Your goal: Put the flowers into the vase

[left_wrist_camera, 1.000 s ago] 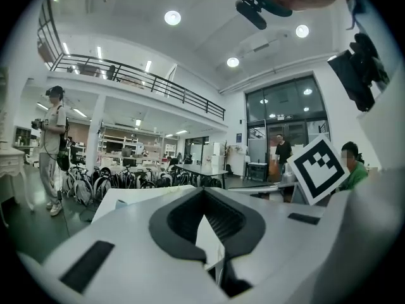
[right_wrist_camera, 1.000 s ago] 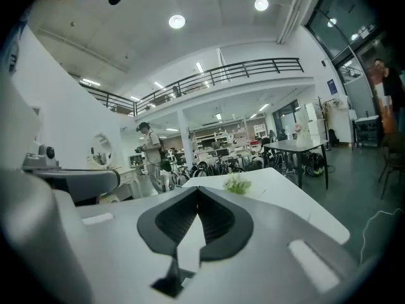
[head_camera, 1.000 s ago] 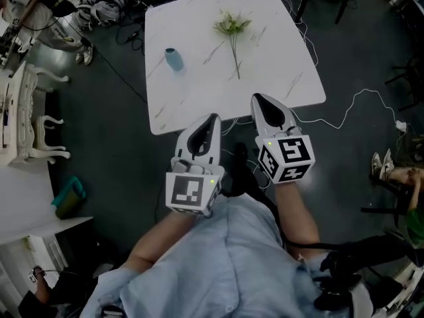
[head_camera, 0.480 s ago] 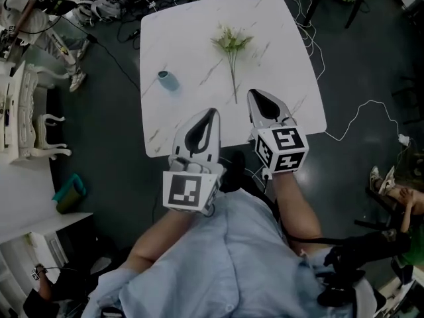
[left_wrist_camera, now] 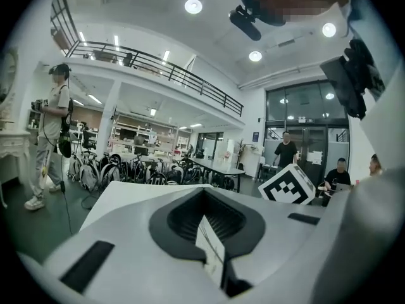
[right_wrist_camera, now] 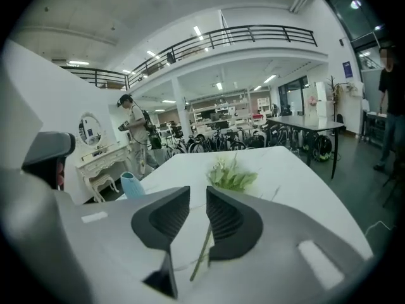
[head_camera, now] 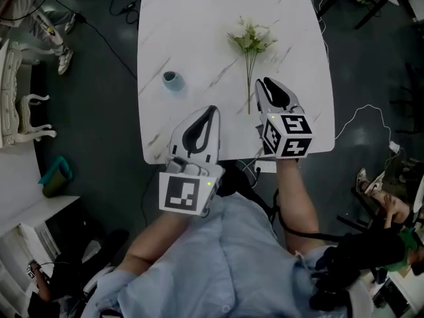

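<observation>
A pale green-and-white flower sprig lies far right on my white marble-topped table, its stem showing, ungripped, between the opening jaws of my right gripper. The small light-blue vase stands well left. My left gripper hovers at the table's near edge, jaws together.

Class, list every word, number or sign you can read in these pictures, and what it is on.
No readable text.
Left cube, right cube: square black-and-white patterns, no words.
Blue wall sign, paper on door: too small to read.
</observation>
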`<control>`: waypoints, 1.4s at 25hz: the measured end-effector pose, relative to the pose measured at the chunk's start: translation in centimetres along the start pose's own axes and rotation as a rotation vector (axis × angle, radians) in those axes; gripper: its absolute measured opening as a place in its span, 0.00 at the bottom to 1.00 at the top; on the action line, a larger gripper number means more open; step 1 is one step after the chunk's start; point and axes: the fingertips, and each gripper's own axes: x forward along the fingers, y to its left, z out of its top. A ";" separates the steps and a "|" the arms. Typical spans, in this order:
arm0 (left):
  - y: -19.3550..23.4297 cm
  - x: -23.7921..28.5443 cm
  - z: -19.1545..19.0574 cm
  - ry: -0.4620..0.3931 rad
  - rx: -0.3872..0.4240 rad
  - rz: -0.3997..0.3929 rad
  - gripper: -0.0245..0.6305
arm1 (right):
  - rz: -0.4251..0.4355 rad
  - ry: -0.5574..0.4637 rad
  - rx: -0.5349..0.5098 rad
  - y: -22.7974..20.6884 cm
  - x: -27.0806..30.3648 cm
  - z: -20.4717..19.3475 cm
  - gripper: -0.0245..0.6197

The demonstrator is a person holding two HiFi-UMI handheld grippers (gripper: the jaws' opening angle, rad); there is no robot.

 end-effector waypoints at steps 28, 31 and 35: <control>9.9 1.1 -5.8 0.141 -0.207 0.087 0.04 | -0.163 0.344 -0.002 -6.2 14.0 -6.8 0.05; 9.8 0.5 -5.9 0.130 -0.206 0.095 0.04 | -0.110 0.284 0.067 -5.3 13.5 -5.8 0.05; 9.5 -0.6 -6.9 0.108 -0.191 0.111 0.04 | -0.010 0.195 0.161 -3.3 12.5 -4.0 0.05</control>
